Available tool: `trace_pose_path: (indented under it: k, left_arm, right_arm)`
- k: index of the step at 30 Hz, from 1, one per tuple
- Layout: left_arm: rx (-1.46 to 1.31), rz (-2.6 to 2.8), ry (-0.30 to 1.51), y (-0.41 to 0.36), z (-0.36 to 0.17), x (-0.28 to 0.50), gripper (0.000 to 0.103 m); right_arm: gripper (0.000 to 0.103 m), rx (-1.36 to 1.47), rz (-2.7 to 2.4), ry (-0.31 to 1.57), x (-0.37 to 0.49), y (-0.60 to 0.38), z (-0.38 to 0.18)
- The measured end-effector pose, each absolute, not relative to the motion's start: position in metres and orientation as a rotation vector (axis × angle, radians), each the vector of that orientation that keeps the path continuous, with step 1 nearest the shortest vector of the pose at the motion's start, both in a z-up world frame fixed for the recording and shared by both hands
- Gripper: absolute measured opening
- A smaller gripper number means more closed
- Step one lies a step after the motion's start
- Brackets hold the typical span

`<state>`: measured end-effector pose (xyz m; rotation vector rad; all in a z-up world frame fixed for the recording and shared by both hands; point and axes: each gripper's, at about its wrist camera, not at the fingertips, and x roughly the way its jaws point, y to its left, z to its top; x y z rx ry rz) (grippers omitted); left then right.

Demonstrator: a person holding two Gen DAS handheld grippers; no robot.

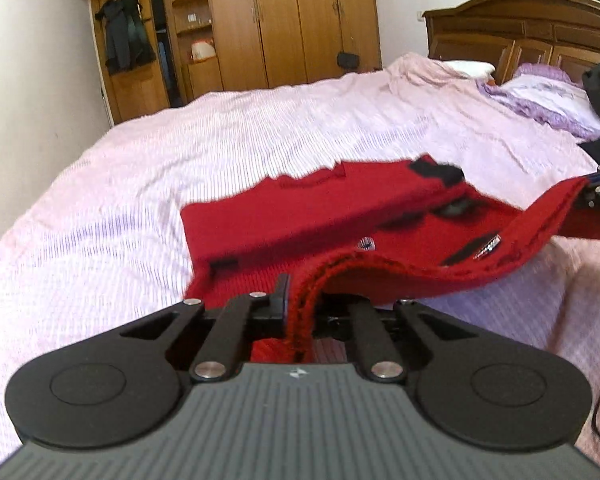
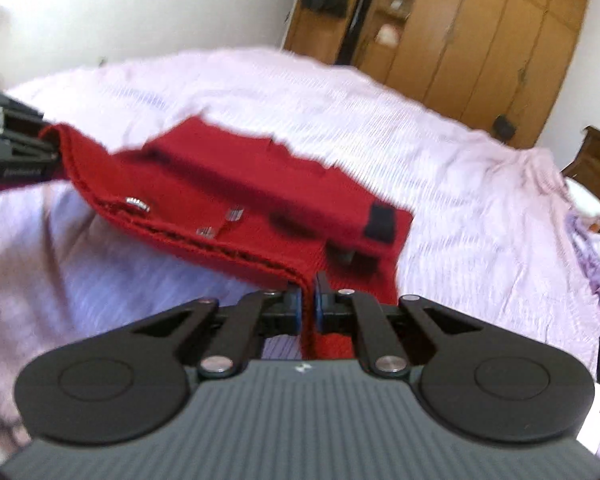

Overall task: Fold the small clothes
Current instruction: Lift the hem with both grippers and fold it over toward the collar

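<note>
left wrist view: red garment [image 1: 300, 216], soft knit, light, limp; lying part-folded on bed [image 1: 100, 200], near hem lifted. left hand-held gripper [image 1: 296, 312] clamped on one hem corner, right hand-held gripper [image 2: 308, 300] clamped on the other. best held at corners.

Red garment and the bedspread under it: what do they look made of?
Red garment: looks like thick knit, maybe wool or acrylic; fuzzy matte surface, chunky layered hem where the left tongs pinch it. Small shiny studs look like metal.
Bedspread: soft ribbed or waffle-textured woven cloth, pale pink, matte, wrinkled. Exact fibre can't be told.
</note>
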<state>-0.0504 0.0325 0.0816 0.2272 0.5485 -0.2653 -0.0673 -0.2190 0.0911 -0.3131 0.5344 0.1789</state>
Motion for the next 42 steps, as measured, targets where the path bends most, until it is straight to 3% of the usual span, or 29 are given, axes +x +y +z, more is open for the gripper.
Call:
trace_pose_path:
  k: [12, 26, 42]
  left_arm:
    - [0.257, -0.246, 0.501, 0.026, 0.126, 0.014, 0.009]
    - [0.29, -0.211, 0.494, 0.02, 0.137, 0.118, 0.009]
    - [0.264, -0.183, 0.723, 0.026, 0.022, 0.259, 0.01]
  right_arm:
    - [0.009, -0.222, 0.086, 0.404, -0.012, -0.233, 0.115]
    - [0.009, -0.257, 0.024, 0.333, 0.079, -0.232, 0.122]
    - [0.009, -0.3, 0.0, 0.501, 0.194, -0.223, 0.027]
